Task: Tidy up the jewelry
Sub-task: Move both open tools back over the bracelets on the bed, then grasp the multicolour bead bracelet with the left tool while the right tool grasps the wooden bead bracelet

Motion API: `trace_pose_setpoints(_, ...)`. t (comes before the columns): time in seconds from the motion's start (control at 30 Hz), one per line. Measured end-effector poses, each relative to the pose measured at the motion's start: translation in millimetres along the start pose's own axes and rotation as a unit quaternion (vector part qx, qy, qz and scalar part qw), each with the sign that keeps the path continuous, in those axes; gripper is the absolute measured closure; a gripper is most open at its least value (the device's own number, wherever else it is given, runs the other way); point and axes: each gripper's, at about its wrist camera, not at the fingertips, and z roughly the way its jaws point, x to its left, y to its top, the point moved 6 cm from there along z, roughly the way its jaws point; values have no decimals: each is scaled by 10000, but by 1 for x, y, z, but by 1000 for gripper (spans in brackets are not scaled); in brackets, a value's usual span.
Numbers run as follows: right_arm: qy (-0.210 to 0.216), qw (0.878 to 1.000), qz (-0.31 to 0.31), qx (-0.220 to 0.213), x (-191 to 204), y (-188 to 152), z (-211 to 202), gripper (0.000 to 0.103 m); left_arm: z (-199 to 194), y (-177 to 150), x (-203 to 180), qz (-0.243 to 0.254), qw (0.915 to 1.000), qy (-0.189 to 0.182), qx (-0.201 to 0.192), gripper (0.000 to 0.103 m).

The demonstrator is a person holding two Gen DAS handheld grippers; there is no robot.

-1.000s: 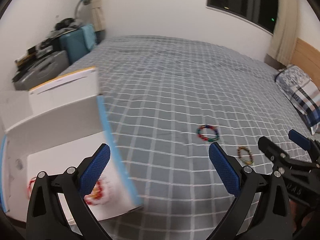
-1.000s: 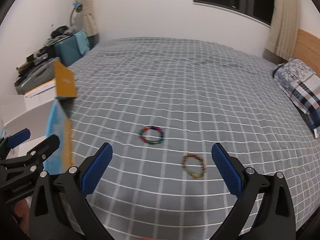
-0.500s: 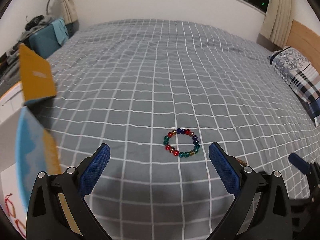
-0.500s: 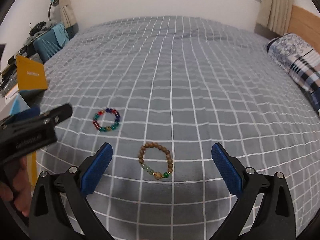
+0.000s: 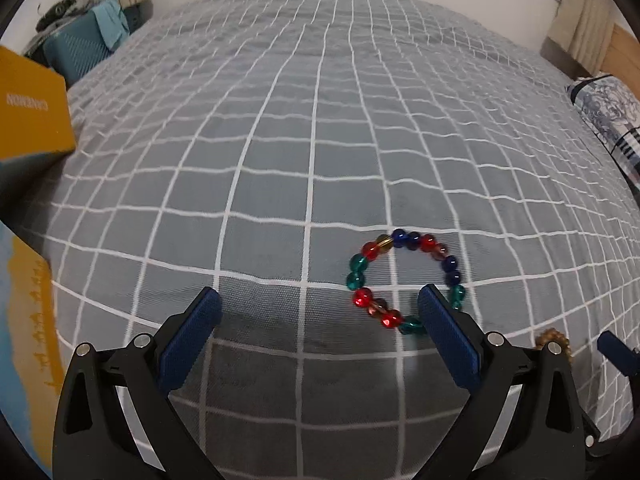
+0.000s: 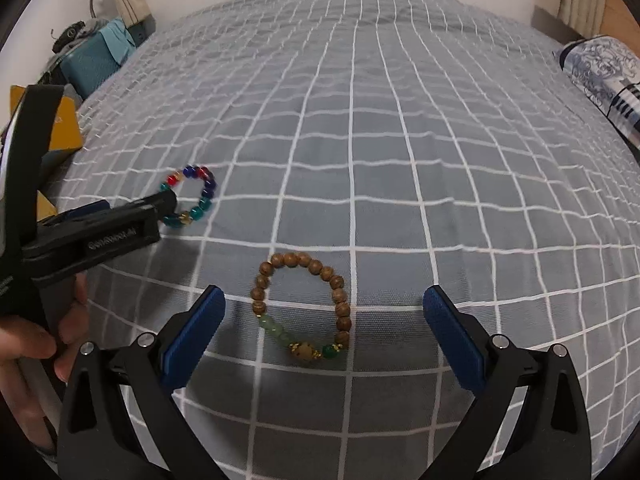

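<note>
Multicoloured glass-bead bracelet (image 5: 404, 280) and brown wooden-bead bracelet (image 6: 304, 308) lie on the grey checked bed (image 5: 320, 140) (well apart); left hand-held gripper (image 5: 316, 312) and right hand-held gripper (image 6: 324, 312) gape wide, holding nothing.

The room was evenly and rather dimly lit from above, in a cool, flat tone. Soft dark shadows pooled on the bedspread (image 5: 312, 128) just beneath the left gripper (image 5: 316, 302) and the right gripper (image 6: 324, 298), with no hard edges. Small bright glints sat on the glass bead bracelet (image 5: 404, 280). Both views bent strongly: the white grid lines bowed outward and black corners ringed each frame. The far left clutter looked soft and smeared; the near wooden bracelet (image 6: 304, 308) was sharp.
</note>
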Motion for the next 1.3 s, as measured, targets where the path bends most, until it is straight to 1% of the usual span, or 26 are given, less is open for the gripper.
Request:
trace_pose_setpoints(0.2, 27, 9997, 123, 200, -7, -2, 15, 8, 7, -2, 1, -25, 10000, 49, -10, 6)
trace_pose_setpoints(0.3, -64, 9996, 105, 260, -8, -4, 19, 13, 9, -3, 1, 4, 10000, 89, 0, 7)
trace_pose_setpoints(0.37, -130, 9996, 65, 256, -7, -4, 19, 19, 8, -4, -1, 8, 10000, 71, 10, 14)
trace_pose_setpoints(0.4, -150, 9995, 60, 256, -7, -4, 19, 23, 8, -4, -1, 13, 10000, 64, 14, 16)
trace_pose_setpoints(0.43, -161, 9995, 62, 257, -8, -4, 19, 28, 7, -4, -2, 24, 10000, 38, 10, 22)
trace_pose_setpoints(0.47, -166, 9995, 63, 259, -8, -3, 19, 30, 6, -4, -3, 41, 10000, 16, 12, 31)
trace_pose_setpoints(0.5, -185, 9995, 55, 261, -8, -3, 19, 36, 5, -4, -3, 70, 10000, -22, 19, 35)
trace_pose_setpoints(0.53, -209, 9994, 49, 260, -9, -3, 18, 41, 4, -4, -5, 97, 9999, -87, 35, 42)
trace_pose_setpoints(0.57, -224, 9994, 49, 262, -10, -3, 17, 44, 3, -4, -6, 119, 9999, -100, 48, 46)
trace_pose_setpoints(0.63, -264, 9993, 44, 261, -12, -3, 16, 56, 2, -5, -7, 136, 9998, -114, 58, 52)
trace_pose_setpoints(0.67, -291, 9992, 44, 262, -12, -2, 15, 59, 2, -5, -7, 143, 9998, -110, 66, 57)
trace_pose_setpoints(0.7, -310, 9992, 41, 262, -12, -3, 14, 65, 2, -6, -6, 152, 9998, -101, 76, 60)
trace_pose_setpoints(0.73, -326, 9991, 35, 262, -12, -3, 14, 71, 2, -5, -6, 151, 9998, -95, 85, 66)
trace_pose_setpoints(0.77, -365, 9990, 19, 262, -12, -3, 13, 75, 2, -5, -5, 151, 9998, -91, 96, 71)
trace_pose_setpoints(0.8, -406, 9988, 9, 259, -12, -3, 13, 82, 2, -4, -4, 166, 9998, -78, 106, 74)
trace_pose_setpoints(0.83, -420, 9988, 2, 260, -12, -3, 13, 88, 2, -4, -4, 189, 9997, -74, 109, 83)
trace_pose_setpoints(0.87, -430, 9987, 1, 257, -12, -3, 13, 90, 1, -4, -3, 201, 9997, -61, 110, 92)
trace_pose_setpoints(0.9, -448, 9987, 3, 254, -13, -2, 12, 94, 0, -4, -3, 226, 9997, -22, 107, 92)
trace_pose_setpoints(0.93, -453, 9987, 6, 254, -13, -2, 12, 95, -1, -4, -3, 248, 9996, -16, 98, 93)
trace_pose_setpoints(1.17, -445, 9988, 72, 173, -15, -2, 8, 95, -12, -1, -4, 277, 9996, -16, -33, 93)
trace_pose_setpoints(1.3, -456, 9989, 25, -49, -13, 2, 0, 95, -19, 1, -6, 267, 9995, -46, -164, 93)
